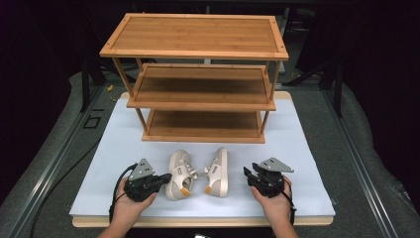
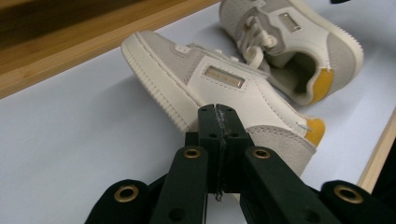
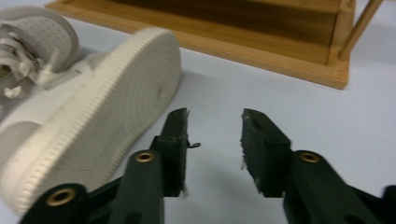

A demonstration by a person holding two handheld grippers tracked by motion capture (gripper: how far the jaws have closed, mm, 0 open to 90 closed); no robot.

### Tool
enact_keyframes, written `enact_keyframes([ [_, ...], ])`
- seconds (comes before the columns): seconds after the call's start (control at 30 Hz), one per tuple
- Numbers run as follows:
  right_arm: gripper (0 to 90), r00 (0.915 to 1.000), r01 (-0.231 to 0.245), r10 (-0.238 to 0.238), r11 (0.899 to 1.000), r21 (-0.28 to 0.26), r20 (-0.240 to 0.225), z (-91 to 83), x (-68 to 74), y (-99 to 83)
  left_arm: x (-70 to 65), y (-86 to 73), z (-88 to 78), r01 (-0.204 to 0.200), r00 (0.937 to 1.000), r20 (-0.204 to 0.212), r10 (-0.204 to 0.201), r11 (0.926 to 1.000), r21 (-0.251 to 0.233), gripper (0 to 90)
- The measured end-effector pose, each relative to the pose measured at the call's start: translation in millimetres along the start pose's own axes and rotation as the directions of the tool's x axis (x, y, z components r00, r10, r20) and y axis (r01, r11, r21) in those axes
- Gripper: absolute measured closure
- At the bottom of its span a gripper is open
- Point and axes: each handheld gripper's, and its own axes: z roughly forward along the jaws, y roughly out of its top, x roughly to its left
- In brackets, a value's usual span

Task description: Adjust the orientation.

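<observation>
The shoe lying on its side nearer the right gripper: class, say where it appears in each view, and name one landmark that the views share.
High view: the right-hand shoe lies front centre, right of its partner.
Left gripper view: top right, opening and yellow heel showing.
Right gripper view: left side, ribbed sole facing the camera.
Shared landmark: the wooden rack's bottom shelf.

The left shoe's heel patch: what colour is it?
Mustard yellow heel patch on the cream left shoe, clearest in the left gripper view.
</observation>
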Motion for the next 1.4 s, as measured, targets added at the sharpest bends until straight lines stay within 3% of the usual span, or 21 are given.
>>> enact_keyframes([
  [0.17, 76.5, 0.9993, -0.01, 0.01, 1.0, -0.004, -0.037, -1.7, 6.3, 2.8, 7.8, -4.6, -2.7, 0.032, 0.9994, -0.009, -0.032, 0.9994, 0.016, 89.8],
  [0.23, 80.9, 0.9987, 0.01, -0.01, 1.0, -0.016, -0.051, -2.5, 12.1, 5.0, 9.5, -6.1, -3.1, 0.037, 0.9992, -0.017, -0.037, 0.9991, 0.022, 89.8],
  [0.37, 88.2, 0.9919, 0.071, -0.075, 0.997, -0.04, -0.102, -4.2, 28.3, 10.0, 15.2, -10.4, -3.1, 0.044, 0.9984, -0.036, -0.043, 0.9982, 0.04, 89.9],
  [0.4, 89.4, 0.9865, 0.108, -0.112, 0.993, -0.042, -0.119, -3.4, 38.8, 11.2, 17.4, -12.5, -3.1, 0.053, 0.9977, -0.044, -0.05, 0.9973, 0.051, 89.9],
  [0.43, 89.4, 0.9865, 0.108, -0.112, 0.993, -0.042, -0.119, -3.4, 38.8, 11.2, 17.4, -12.5, -3.1, 0.053, 0.9977, -0.044, -0.05, 0.9973, 0.051, 90.0],
  [0.57, 89.5, 0.9684, 0.19, -0.195, 0.981, -0.045, -0.155, 3.4, 60.3, 11.1, 23.3, -17.4, -0.5, 0.07, 0.9956, -0.069, -0.064, 0.994, 0.084, 90.0],
  [0.63, 89.5, 0.9662, 0.2, -0.204, 0.979, -0.037, -0.158, 5.4, 62.0, 10.9, 24.6, -18.1, 0.1, 0.075, 0.9951, -0.071, -0.069, 0.9932, 0.089, 90.0],
  [0.67, 89.9, 0.9683, 0.213, -0.212, 0.977, -0.006, -0.132, 8.1, 64.1, 9.4, 26.7, -18.8, 1.0, 0.079, 0.9943, -0.079, -0.072, 0.9923, 0.096, 90.0],
  [1.0, 88.4, 0.9784, 0.141, -0.139, 0.99, -0.001, -0.153, 6.0, 55.3, 7.9, 28.8, -20.5, 2.4, 0.094, 0.9927, -0.086, -0.085, 0.9895, 0.11, 89.9],
  [1.17, 87.8, 0.9842, 0.127, -0.124, 0.992, 0.014, -0.126, 2.5, 49.9, 6.8, 32.4, -21.1, 0.9, 0.105, 0.9906, -0.098, -0.095, 0.9888, 0.106, 89.7],
  [1.4, 87.8, 0.9936, 0.065, -0.061, 0.997, 0.043, -0.095, -1.7, 38.3, 3.3, 34.3, -19.0, -4.8, 0.127, 0.9886, -0.09, -0.121, 0.9894, 0.07, 89.5],
])
